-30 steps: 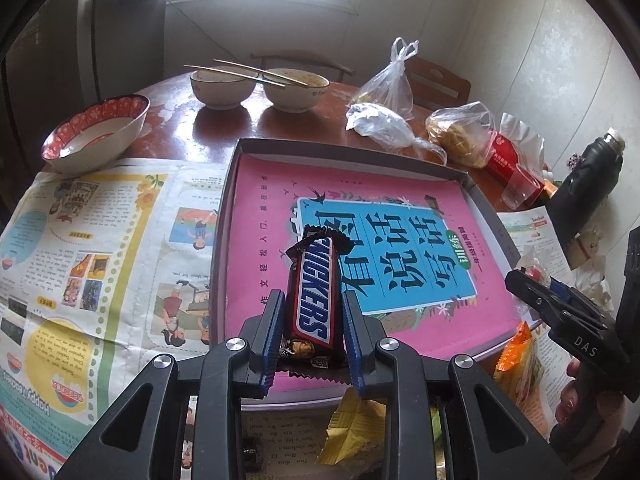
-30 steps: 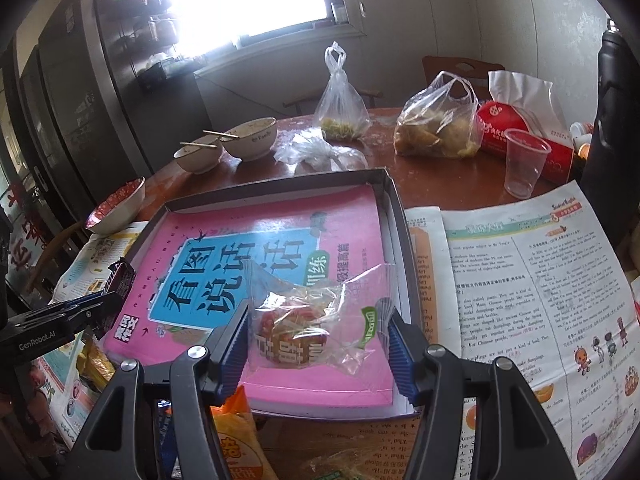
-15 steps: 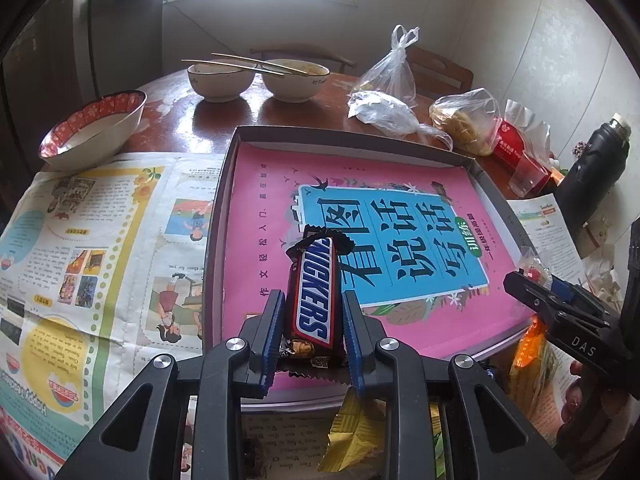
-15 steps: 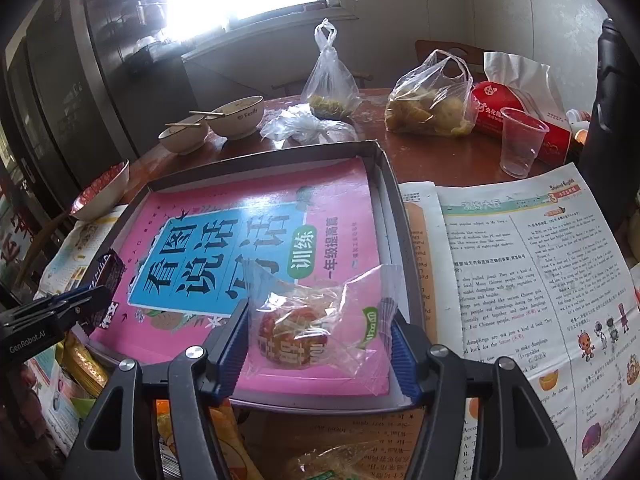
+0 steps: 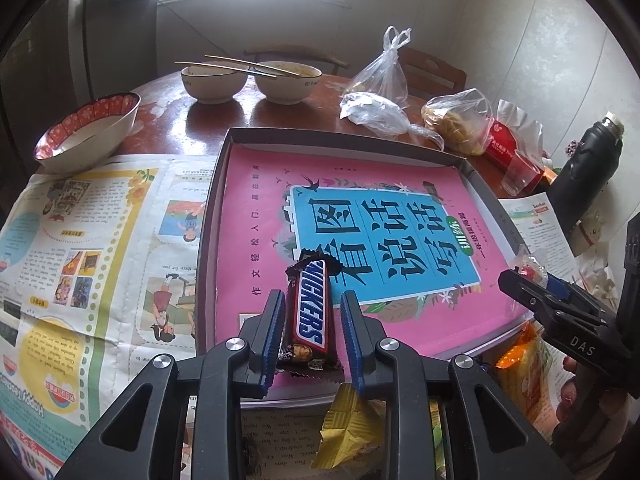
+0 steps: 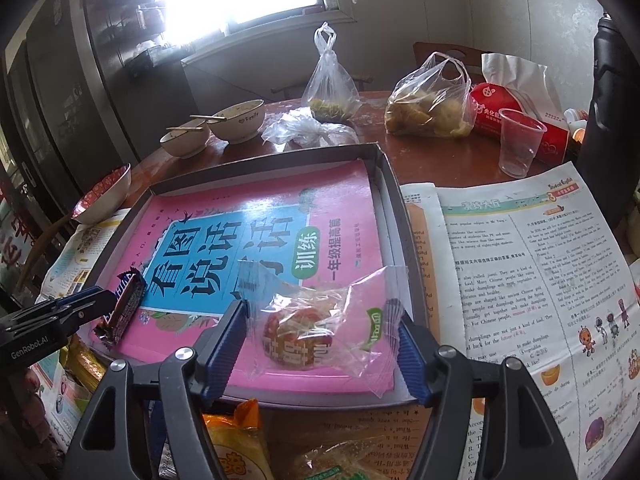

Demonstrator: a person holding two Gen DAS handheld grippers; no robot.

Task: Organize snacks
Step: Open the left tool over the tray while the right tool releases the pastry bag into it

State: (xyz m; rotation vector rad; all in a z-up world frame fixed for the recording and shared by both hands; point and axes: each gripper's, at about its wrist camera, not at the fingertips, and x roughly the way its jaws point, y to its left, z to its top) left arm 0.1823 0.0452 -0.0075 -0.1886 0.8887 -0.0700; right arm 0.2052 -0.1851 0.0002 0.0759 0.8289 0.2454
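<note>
Left gripper [image 5: 312,328] pinching Snickers bar [image 5: 310,310], long axis running fwd along fingers, over near edge of box lid [image 5: 486,192]. Right gripper [image 6: 322,344] jaws just opening, clear snack bag [image 6: 316,320] loose between (pads barely clear), resting on pink book [image 6: 260,248].

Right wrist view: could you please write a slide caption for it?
Right tool open around a clear-wrapped snack on the pink book in the tray.
</note>
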